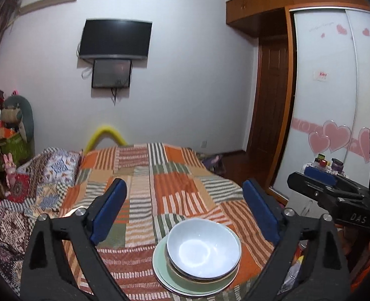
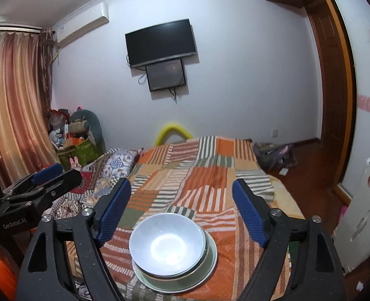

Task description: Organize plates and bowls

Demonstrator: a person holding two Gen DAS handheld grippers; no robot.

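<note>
Sitting on the patchwork striped orange bedspread (image 1: 175, 190) near the bed's close edge is the stack: a glossy white ceramic bowl (image 1: 203, 247) nested in a second gold-rimmed bowl (image 1: 185, 274), both on a pale green round plate (image 1: 165, 273). Neither tool touches it. The left hand-held gripper (image 1: 185, 213) has its blue pads spread wide with nothing between them, and the right hand-held gripper (image 2: 182, 210) is likewise spread and empty, both pointing over the stack toward the far wall. By the look of it the stacking step is complete; no other dish shows, so any next move would call first for finding further crockery.
</note>
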